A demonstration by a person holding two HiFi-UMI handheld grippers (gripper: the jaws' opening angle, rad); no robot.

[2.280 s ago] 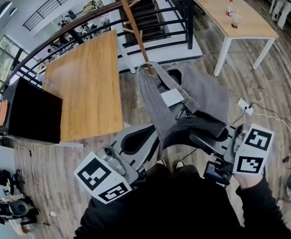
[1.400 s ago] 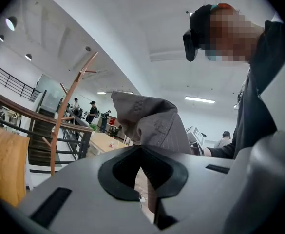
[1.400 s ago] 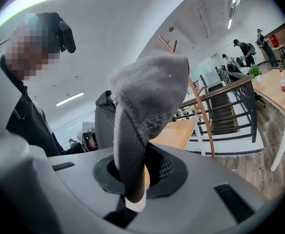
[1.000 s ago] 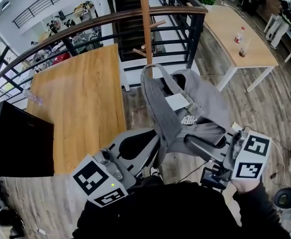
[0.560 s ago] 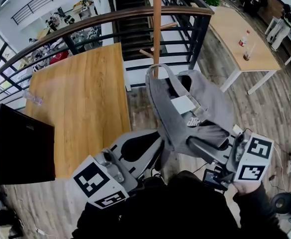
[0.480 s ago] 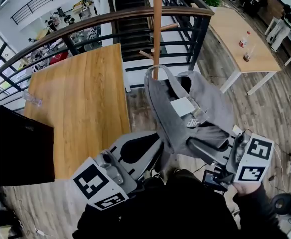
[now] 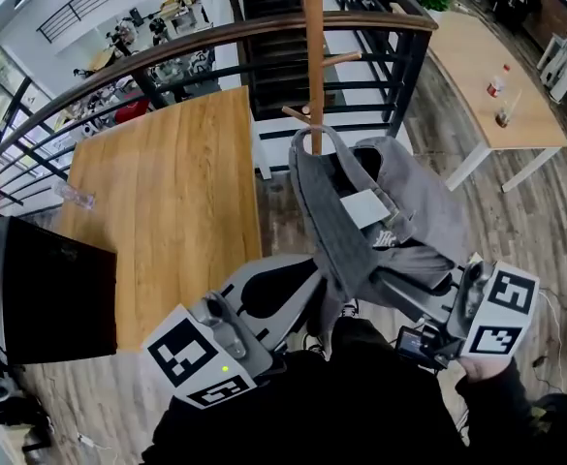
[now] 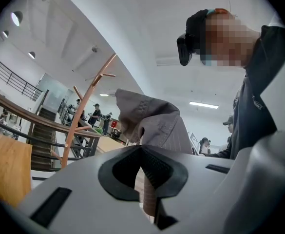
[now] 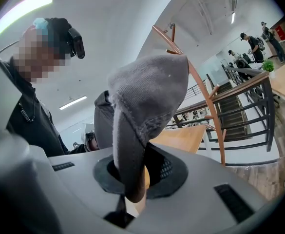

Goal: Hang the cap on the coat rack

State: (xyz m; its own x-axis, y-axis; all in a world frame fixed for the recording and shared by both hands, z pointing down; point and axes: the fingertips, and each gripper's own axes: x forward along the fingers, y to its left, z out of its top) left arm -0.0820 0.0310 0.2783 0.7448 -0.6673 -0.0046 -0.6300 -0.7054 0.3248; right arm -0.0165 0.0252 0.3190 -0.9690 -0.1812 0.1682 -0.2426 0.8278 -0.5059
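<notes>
The person is holding both tools low in front of the body, forearms in dark sleeves reaching forward and the two tools angling inward toward each other. The left gripper (image 7: 307, 281) is pointing up and to the right from its marker cube; its own view shows its jaws clenched on a fold of the grey cap (image 7: 380, 211), with the fabric running down between the pads. The right gripper (image 7: 385, 281) is pointing left from its cube, with the right hand (image 7: 484, 364) wrapped around the grip below; its own view shows its jaws clamped on a thick rim edge of the cap (image 9: 142, 96). The cap is thus hanging stretched open between the two tools, inside facing up, its white label and back strap showing, raised clear of the floor. The wooden coat rack (image 7: 312, 56) is standing upright just beyond the cap, in front of the dark railing (image 7: 215, 42); the strap loop is appearing against the pole near a short peg, and whether they are touching cannot be determined. A wooden table (image 7: 167, 182) is lying to the left, apart from the cap.
</notes>
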